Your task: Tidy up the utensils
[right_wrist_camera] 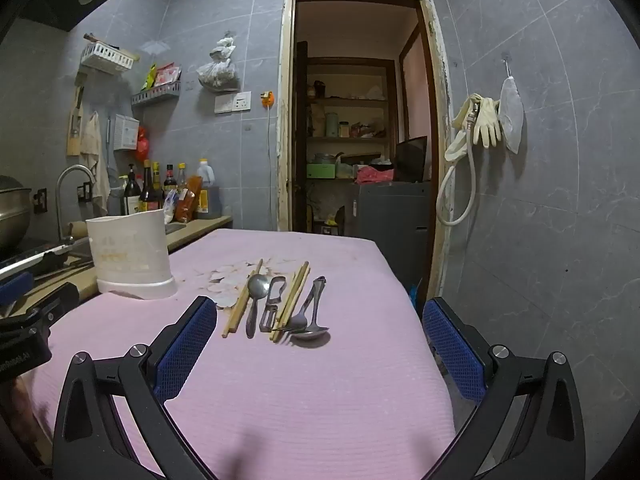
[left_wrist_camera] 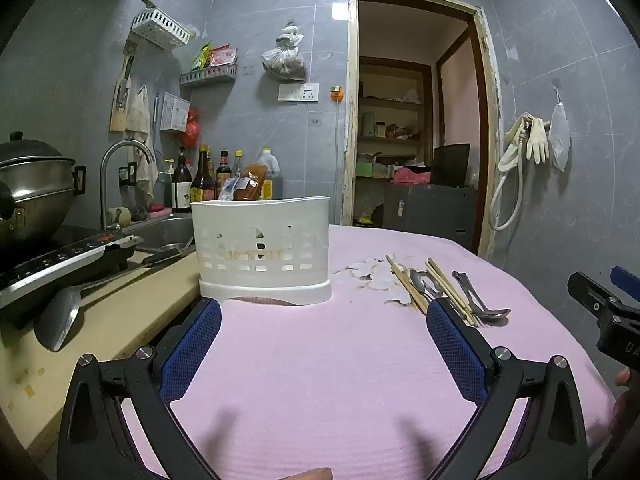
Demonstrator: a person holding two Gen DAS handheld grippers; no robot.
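A white slotted utensil holder stands at the left edge of the pink cloth; it also shows in the right wrist view. Loose utensils lie in a row to its right: wooden chopsticks, a metal spoon, a peeler, more chopsticks, and a fork and spoon. In the left wrist view they sit at the right. My left gripper is open and empty, just before the holder. My right gripper is open and empty, just short of the utensils.
A counter to the left holds a spatula, an induction cooker with a pot, a sink and sauce bottles. An open doorway lies beyond the table. The table's right edge drops off.
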